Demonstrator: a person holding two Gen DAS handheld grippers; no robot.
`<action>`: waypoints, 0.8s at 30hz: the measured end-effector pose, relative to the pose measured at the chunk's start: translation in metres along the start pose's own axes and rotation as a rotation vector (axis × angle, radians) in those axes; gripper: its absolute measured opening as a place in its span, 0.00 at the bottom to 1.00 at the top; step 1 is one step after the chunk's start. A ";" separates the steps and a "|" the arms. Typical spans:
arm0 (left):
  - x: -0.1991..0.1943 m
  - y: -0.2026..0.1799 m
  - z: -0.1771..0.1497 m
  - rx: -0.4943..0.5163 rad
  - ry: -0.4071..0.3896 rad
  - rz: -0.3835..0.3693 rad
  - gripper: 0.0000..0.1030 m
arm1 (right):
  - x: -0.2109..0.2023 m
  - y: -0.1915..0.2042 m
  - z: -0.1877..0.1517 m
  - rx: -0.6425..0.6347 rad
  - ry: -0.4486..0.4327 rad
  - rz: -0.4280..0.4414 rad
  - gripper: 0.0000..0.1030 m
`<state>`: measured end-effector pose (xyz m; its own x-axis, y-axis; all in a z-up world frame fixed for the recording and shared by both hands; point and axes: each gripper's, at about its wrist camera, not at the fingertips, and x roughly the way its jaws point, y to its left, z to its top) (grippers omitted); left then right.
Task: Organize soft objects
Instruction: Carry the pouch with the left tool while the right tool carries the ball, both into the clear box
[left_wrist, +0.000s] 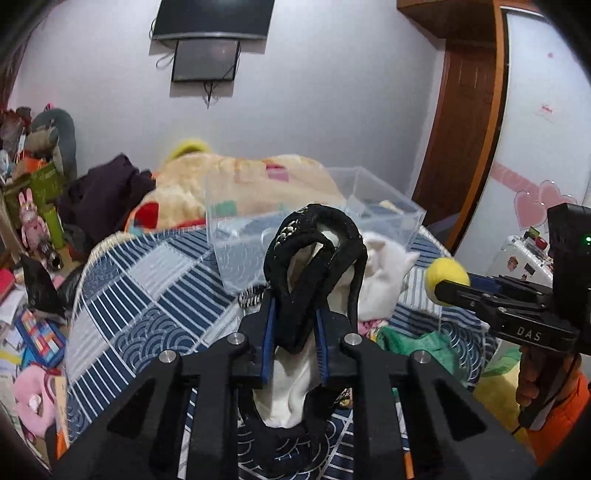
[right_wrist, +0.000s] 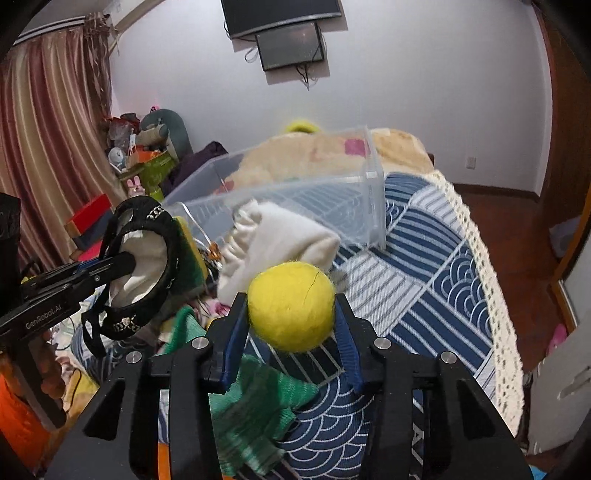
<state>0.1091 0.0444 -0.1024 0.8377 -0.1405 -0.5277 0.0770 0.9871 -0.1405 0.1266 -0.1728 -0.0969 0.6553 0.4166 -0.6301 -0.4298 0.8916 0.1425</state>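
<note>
Right gripper (right_wrist: 291, 314): clamped on yellow felt ball (right_wrist: 291, 305), clear plastic bin (right_wrist: 373, 192) lying at 12 o'clock, open side facing left, just beyond a white pouch (right_wrist: 280, 240). Left gripper (left_wrist: 295, 325): clamped on black-and-white garment (left_wrist: 314, 266), bin likewise at 12 o'clock; which is nearer, cannot tell.

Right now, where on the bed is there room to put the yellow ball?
Free: the blue patterned quilt between the clear plastic bin and the lace edge. Crowded: beside the white cloth, where the green knit and other fabrics pile up.

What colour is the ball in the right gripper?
Yellow: the ball shows best in the right wrist view.
</note>
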 end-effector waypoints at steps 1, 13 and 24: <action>-0.005 0.000 0.004 0.003 -0.015 -0.006 0.18 | 0.001 0.005 0.007 -0.004 -0.011 -0.003 0.40; -0.009 0.013 0.053 -0.022 -0.081 -0.117 0.18 | -0.001 0.014 0.056 -0.038 -0.118 -0.008 0.40; 0.041 0.024 0.075 -0.064 -0.008 -0.170 0.18 | 0.028 0.017 0.085 -0.047 -0.119 0.010 0.40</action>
<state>0.1861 0.0679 -0.0643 0.8197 -0.3040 -0.4854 0.1837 0.9423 -0.2800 0.1900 -0.1306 -0.0475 0.7184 0.4464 -0.5335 -0.4638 0.8790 0.1108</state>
